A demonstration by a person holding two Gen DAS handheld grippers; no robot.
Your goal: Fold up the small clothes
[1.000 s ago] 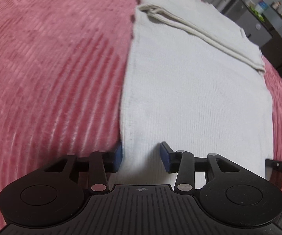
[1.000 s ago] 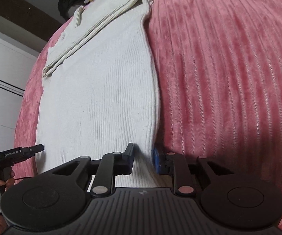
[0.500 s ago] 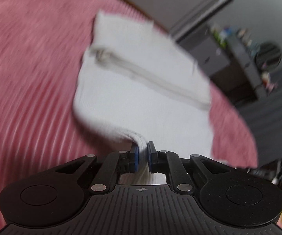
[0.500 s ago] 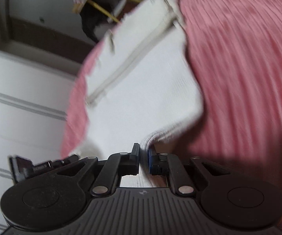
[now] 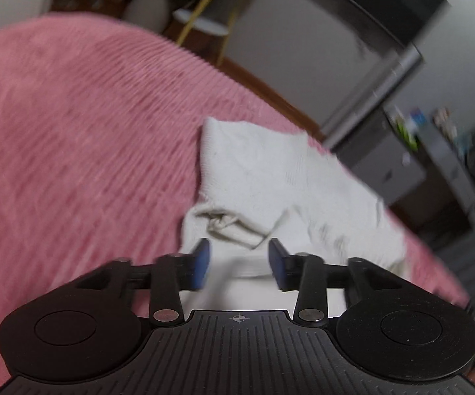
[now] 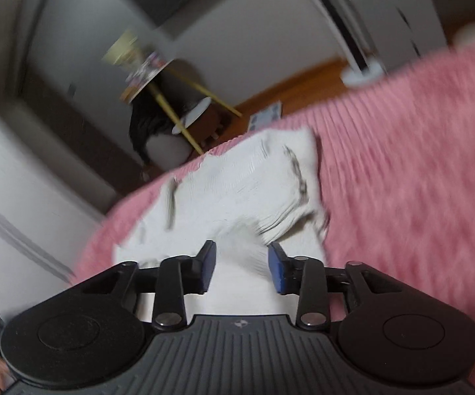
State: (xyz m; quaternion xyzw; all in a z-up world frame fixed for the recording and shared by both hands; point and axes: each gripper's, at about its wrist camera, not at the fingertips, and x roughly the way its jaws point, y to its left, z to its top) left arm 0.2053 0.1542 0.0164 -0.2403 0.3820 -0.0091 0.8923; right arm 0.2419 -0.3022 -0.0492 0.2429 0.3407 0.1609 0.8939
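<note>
Both grippers spread wide, nothing held; white garment lies folded on the pink bedspread.

Left gripper (image 5: 239, 265) sits at lower centre of its frame, blue pads (image 5: 202, 263) apart, garment (image 5: 280, 184) just beyond them, mid-frame. Right gripper (image 6: 241, 268) same pose, garment (image 6: 237, 184) centre frame, bedspread (image 6: 402, 181) filling the right. Both views motion-blurred, so fold edges unclear.

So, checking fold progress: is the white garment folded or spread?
Folded: the white knit garment lies doubled over itself on the pink bedspread.
</note>
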